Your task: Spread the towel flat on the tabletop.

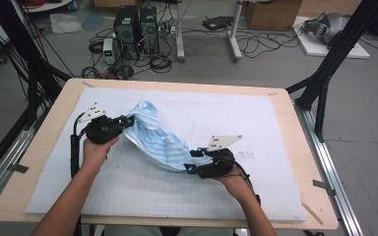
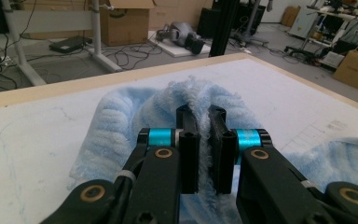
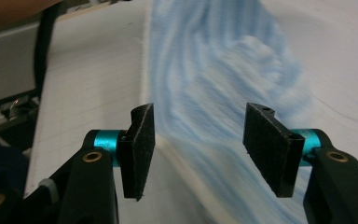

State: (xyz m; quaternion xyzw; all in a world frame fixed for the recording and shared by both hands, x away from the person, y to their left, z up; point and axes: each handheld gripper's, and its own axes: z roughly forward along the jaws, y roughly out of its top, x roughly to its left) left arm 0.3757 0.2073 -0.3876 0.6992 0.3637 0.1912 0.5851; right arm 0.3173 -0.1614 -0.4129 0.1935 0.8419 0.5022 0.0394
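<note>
My left gripper [image 2: 204, 140] pinches a fold of the blue towel [image 1: 158, 140], lifting it off the white mat [image 1: 256, 123]. My right gripper [image 3: 198, 140] is spread wide at the towel's near edge, gripping nothing.

No legible text or labels.

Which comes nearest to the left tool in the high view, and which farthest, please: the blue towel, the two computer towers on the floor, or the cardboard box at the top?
1. Blue towel: clamped in the left tool, on the table.
2. Computer towers: on the floor beyond the table's far edge.
3. Cardboard box: farthest, top right.
</note>
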